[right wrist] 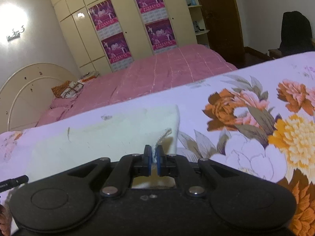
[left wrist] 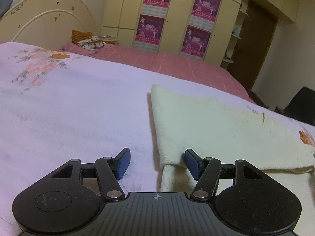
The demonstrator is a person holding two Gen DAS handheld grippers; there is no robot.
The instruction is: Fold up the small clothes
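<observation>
A cream knitted garment (left wrist: 216,129) lies flat on the pale floral sheet (left wrist: 78,102), folded over on itself. My left gripper (left wrist: 157,163) is open at its near left corner. A narrow cream part of the garment runs between the blue pads (left wrist: 124,163) without being pressed. In the right wrist view the same garment (right wrist: 98,137) stretches off to the left. My right gripper (right wrist: 155,155) is shut on its frayed right edge and holds that edge a little above the sheet (right wrist: 246,157).
A bed with a pink cover (left wrist: 177,63) stands beyond the sheet, with a cream headboard (left wrist: 43,19) and a patterned pillow (left wrist: 90,42). Behind it are wardrobes with purple posters (left wrist: 155,5), a dark door (left wrist: 258,45) and a dark chair (right wrist: 295,31).
</observation>
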